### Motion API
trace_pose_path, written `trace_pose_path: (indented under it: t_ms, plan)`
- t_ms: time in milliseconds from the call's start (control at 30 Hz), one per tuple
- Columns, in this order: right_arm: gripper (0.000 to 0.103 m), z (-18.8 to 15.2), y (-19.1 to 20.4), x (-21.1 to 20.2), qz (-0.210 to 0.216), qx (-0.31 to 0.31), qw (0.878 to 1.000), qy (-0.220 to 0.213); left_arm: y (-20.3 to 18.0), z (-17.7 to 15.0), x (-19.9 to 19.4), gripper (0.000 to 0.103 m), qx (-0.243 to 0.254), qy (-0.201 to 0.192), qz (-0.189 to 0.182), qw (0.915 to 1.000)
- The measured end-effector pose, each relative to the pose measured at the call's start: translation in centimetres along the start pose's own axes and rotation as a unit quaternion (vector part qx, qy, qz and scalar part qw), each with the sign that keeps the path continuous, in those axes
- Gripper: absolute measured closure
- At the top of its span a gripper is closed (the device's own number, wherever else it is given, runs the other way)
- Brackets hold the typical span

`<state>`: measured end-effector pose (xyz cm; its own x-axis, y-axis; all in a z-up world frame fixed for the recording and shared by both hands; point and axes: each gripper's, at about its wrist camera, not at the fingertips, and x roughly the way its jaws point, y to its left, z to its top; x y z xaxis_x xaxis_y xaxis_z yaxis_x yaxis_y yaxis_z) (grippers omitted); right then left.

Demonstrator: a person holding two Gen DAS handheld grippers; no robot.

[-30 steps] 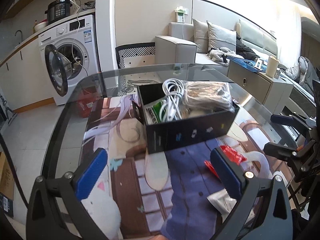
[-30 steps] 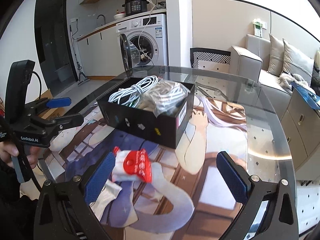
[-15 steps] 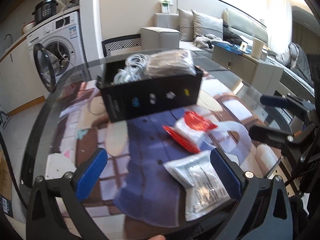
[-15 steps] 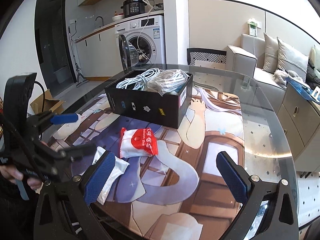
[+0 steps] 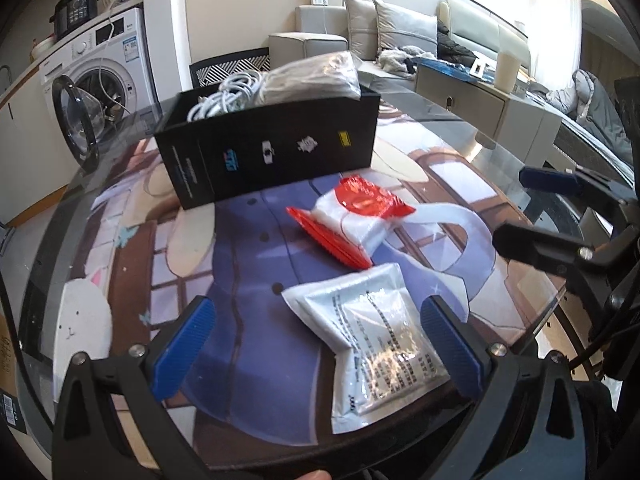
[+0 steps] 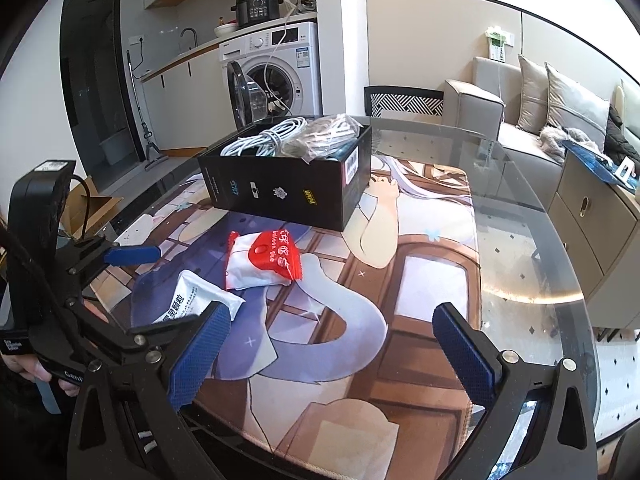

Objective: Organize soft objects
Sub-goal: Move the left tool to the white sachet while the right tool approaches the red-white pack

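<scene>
- Two packets lie loose on our glass tabletop [image 6: 532, 248], on the printed mat [image 6: 420, 280] in front of the black box [image 5: 268, 152].
- We see the red-and-white packet [image 5: 352, 220] just short of the box's front wall, apart from it; the right wrist view shows it crumpled, red label up.
- We see the silver-white sachet [image 5: 372, 328] nearer the tabletop edge, one corner close to the red-and-white packet; we cannot tell whether they touch.
- Our left tool [image 5: 316, 344] has its blue pads spread wide and hangs low over the sachet; the sachet sits toward the right-hand pad [image 5: 448, 348], and nothing is pinched.
- Our right tool [image 6: 332, 356] is also spread wide, over bare mat, holding nothing; in its view the sachet lies just beyond its left-hand pad [image 6: 200, 356].
- Inside the box we see a coil of white cable [image 6: 268, 136] and, beside it, a clear bag of grey stuff [image 5: 312, 76] rising above the rim.
- Beyond the tabletop we see a washing machine [image 6: 280, 64] with its door open and a grey sofa [image 5: 384, 28].
</scene>
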<state>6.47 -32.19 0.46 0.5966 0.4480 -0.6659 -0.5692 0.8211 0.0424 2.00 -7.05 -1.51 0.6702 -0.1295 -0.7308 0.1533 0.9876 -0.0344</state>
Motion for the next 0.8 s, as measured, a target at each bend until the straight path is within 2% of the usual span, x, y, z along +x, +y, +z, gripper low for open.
trace_pose_path:
  t_ms: [433,800]
  plan:
    - [0.0,0.0,0.3,0.9,0.005,-0.002,1.0,0.009,0.3,-0.8,0.5,0.0,-0.001,0.009,0.007,0.9999]
    - [0.0,0.3,1.2,2.0,0.013,-0.01,1.0,0.015,4.0,-1.1,0.3,0.0,-0.037,0.004,0.043,0.9984]
